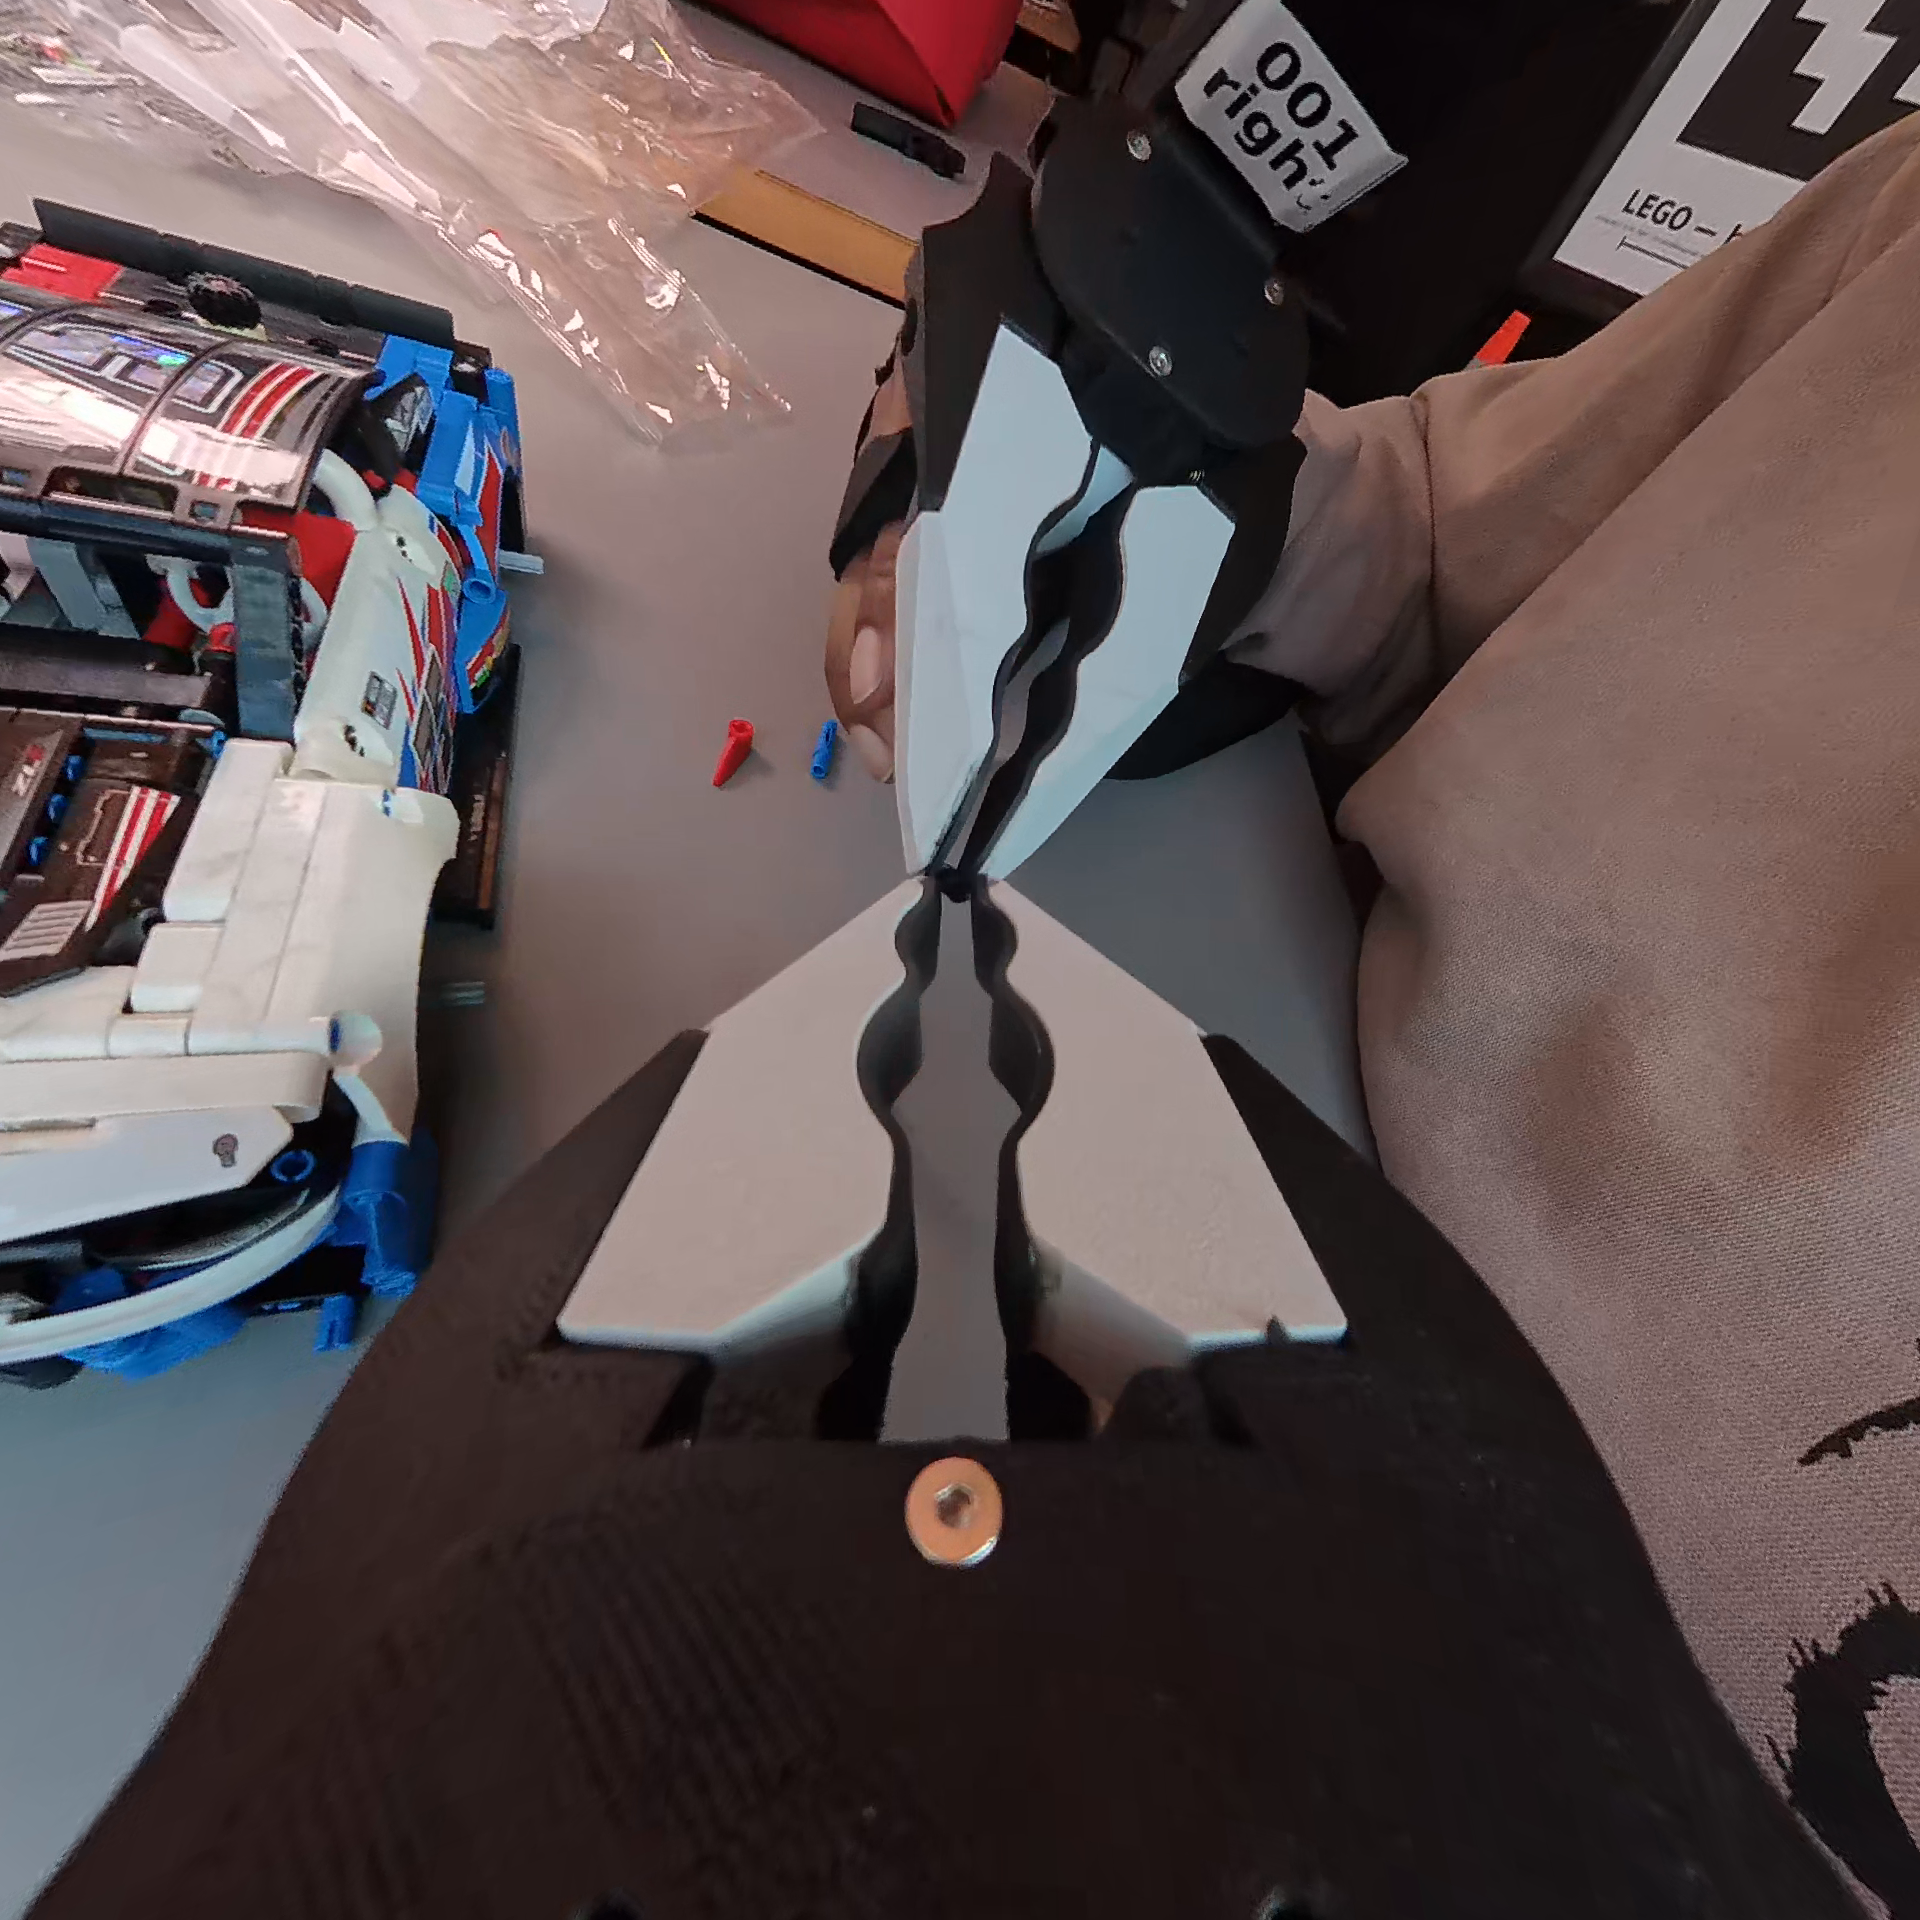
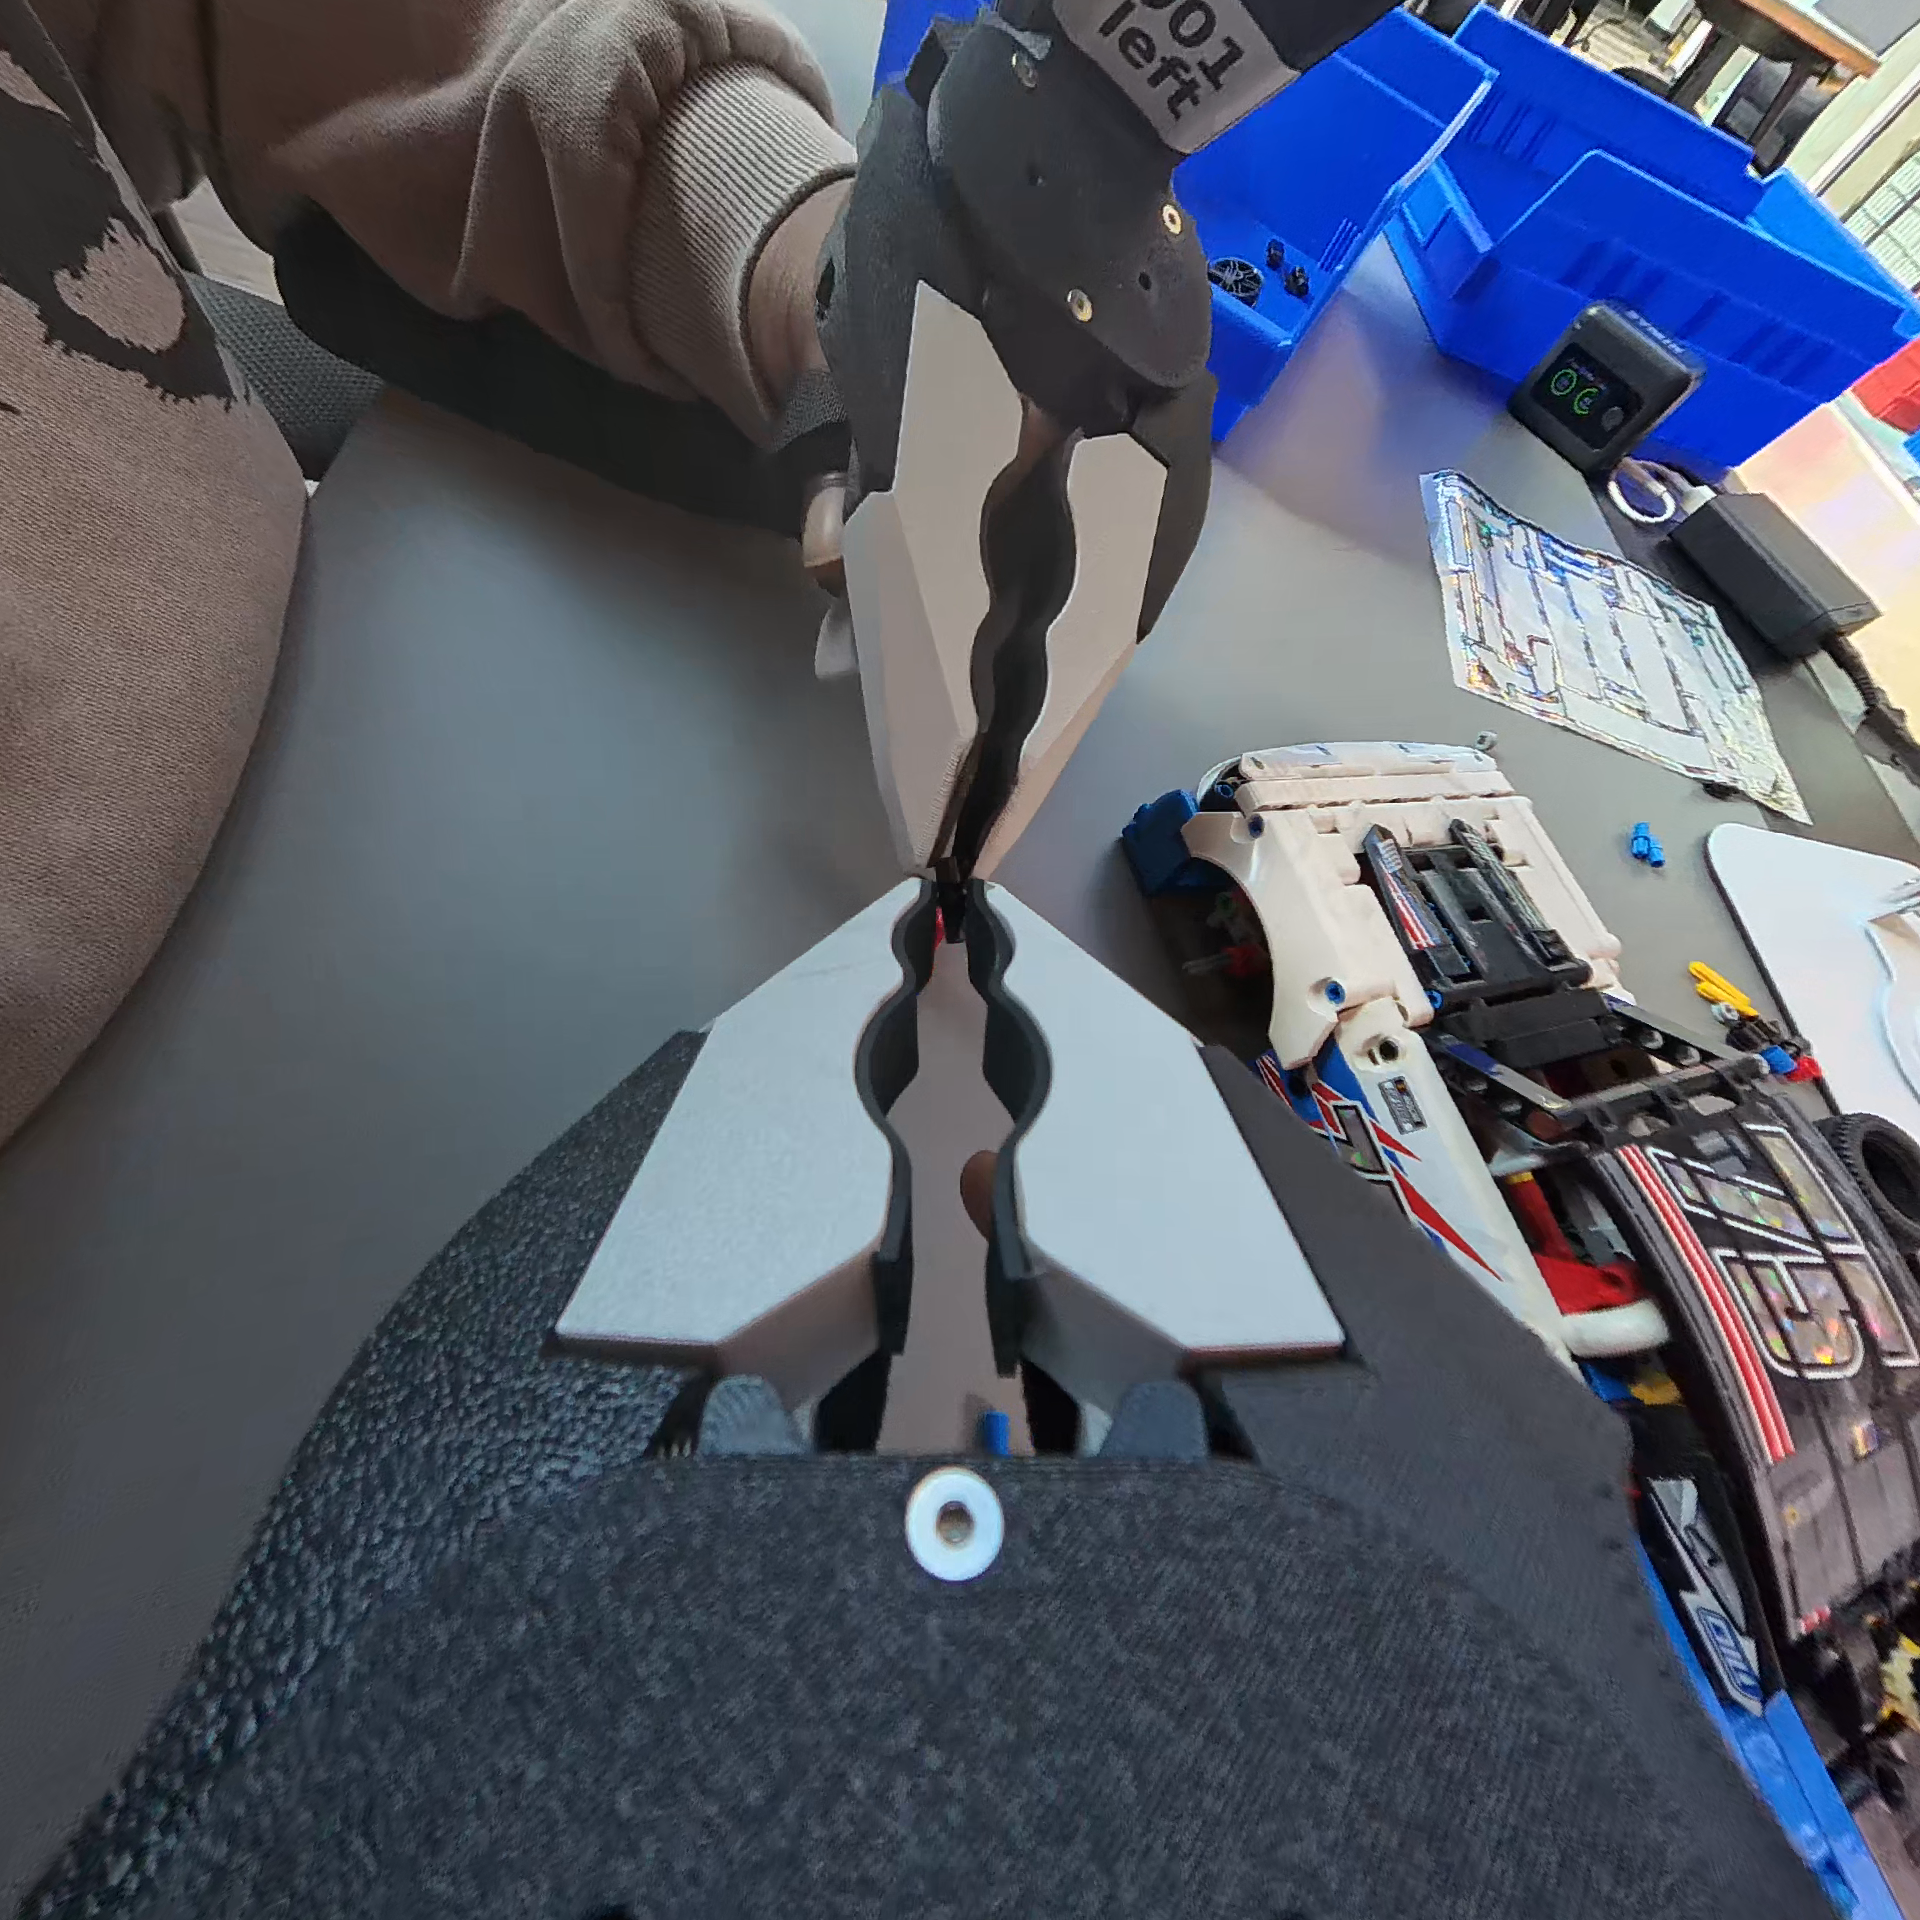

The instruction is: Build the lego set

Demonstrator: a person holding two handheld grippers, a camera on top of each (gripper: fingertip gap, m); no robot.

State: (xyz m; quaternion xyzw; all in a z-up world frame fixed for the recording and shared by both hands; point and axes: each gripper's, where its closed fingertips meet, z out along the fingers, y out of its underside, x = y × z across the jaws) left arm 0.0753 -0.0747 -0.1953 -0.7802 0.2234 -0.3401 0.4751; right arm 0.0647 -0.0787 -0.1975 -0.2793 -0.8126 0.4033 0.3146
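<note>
Right now the two tools meet tip to tip above the desk [image 1: 644,582]. The left tool [image 1: 948,902] is nearly closed and pinches a tiny black piece [image 1: 952,885] at its tips. The right tool [image 2: 948,914] is nearly closed too. It grips a tiny piece [image 2: 943,923] that shows some red and some black. I cannot tell if the two tools share one piece or hold two small pieces that touch.

I think the step is to push two little parts together in the air, or to pass one part from tool to tool. The next move needs a slow, straight push with both tools held still and lined up. The part is so small that it could pop out and fall.

The lego car [image 1: 208,790] lies on the desk, well apart from the tips. It is on the left in the left wrist view and on the right in the right wrist view. It is white, blue, red and black, with stripes, and it looks mostly built. Some inner parts still show.

A red pin [image 1: 734,750] and a blue pin [image 1: 823,748] lie loose on the desk. Clear plastic bags [image 1: 499,187] lie farther back. A sticker sheet [image 2: 1600,644] lies beyond the car.
</note>
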